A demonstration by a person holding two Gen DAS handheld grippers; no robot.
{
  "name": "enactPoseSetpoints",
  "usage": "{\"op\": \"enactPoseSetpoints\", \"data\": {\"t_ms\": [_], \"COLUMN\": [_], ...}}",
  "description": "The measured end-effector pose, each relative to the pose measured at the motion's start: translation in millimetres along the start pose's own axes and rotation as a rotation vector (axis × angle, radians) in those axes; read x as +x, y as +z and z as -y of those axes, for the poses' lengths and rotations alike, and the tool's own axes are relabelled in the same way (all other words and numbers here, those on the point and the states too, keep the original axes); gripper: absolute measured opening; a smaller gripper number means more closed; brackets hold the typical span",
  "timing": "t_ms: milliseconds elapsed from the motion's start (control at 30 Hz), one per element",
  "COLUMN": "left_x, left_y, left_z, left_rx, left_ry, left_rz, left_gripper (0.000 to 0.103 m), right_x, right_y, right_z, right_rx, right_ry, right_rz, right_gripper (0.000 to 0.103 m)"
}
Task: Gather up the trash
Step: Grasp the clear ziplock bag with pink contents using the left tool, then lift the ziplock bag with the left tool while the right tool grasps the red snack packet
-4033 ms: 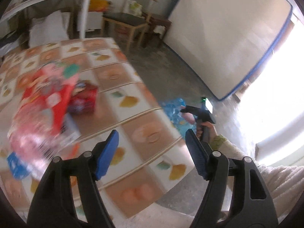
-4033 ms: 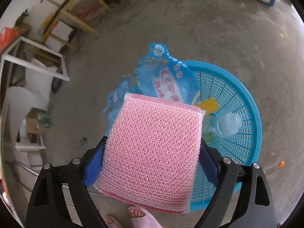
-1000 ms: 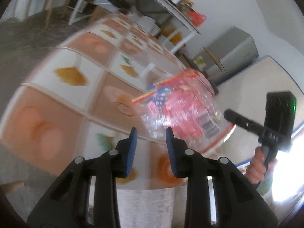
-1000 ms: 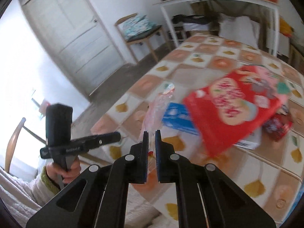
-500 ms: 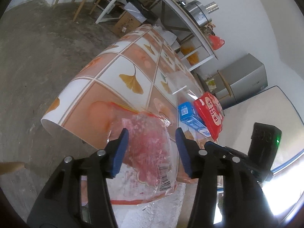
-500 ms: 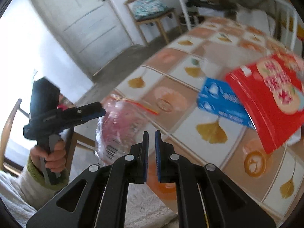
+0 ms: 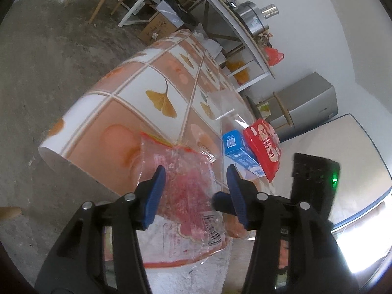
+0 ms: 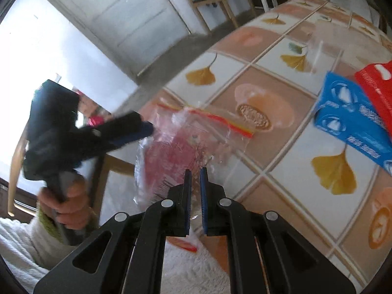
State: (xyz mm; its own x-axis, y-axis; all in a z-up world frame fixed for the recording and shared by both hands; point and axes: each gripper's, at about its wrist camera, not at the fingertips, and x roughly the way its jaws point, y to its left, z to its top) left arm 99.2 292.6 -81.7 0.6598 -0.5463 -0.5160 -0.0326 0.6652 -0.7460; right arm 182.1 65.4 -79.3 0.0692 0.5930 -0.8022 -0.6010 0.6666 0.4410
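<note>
**Both grippers at the clear bag on the table's near edge**

The clear bag (image 7: 186, 191) — crinkled plastic with pink-red print, a barcode and a red-and-yellow strip along its top — lies at the near edge of the table (image 7: 156, 78), its lower part hanging over the rim. The table is covered in a cloth of orange and white squares with ginkgo leaves.

The left gripper (image 7: 196, 193) has its blue-padded fingers (image 7: 156, 191) spread wide, one on each side of the bag. Neither pad visibly presses on the plastic, so it grips nothing. In the right wrist view it comes in from the left, its blurred tip at the bag's left edge (image 8: 144, 132), with the left hand (image 8: 66, 205) around its handle.

The right gripper (image 8: 194, 178) has its fingers drawn to a narrow slit, and the bag's plastic (image 8: 176, 154) runs down between them — it pinches the bag near its lower part. In the left wrist view its blue tip (image 7: 220, 198) shows at the bag's right side.

Farther along the table lie a blue box (image 7: 238, 154) and, touching it on the far side, a red packet (image 7: 264, 147). Beyond these sits a clear sheet (image 7: 221, 105) of plastic on the cloth.
</note>
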Motion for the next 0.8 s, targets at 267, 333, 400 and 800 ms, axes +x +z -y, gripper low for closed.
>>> {"op": "enactPoseSetpoints", "data": {"t_ms": [267, 333, 400, 800], "left_x": [-28.1, -20.8, -9.1, 0.8], "left_y": [-11.2, -21.7, -30.4, -46.2], "left_z": [-5.0, -16.0, -25.5, -5.0], "left_rx": [0.058, 0.014, -0.040, 0.031], "left_ry": [0.116, 0.100, 0.066, 0.090], "left_rz": [-0.074, -0.140, -0.191, -0.227], "left_gripper": [0.065, 0.065, 0.065, 0.023], "right_x": [-0.6, -0.2, -0.8, -10.1], "right_y": [-1.5, -2.2, -3.4, -10.7], "right_z": [0.5, 2.8, 3.4, 15.1], "right_rx": [-0.003, 0.006, 0.010, 0.073], "right_ry": [0.001, 0.007, 0.011, 0.013], "right_rz": [0.001, 0.004, 0.005, 0.039], "right_gripper": [0.007, 0.007, 0.007, 0.008]}}
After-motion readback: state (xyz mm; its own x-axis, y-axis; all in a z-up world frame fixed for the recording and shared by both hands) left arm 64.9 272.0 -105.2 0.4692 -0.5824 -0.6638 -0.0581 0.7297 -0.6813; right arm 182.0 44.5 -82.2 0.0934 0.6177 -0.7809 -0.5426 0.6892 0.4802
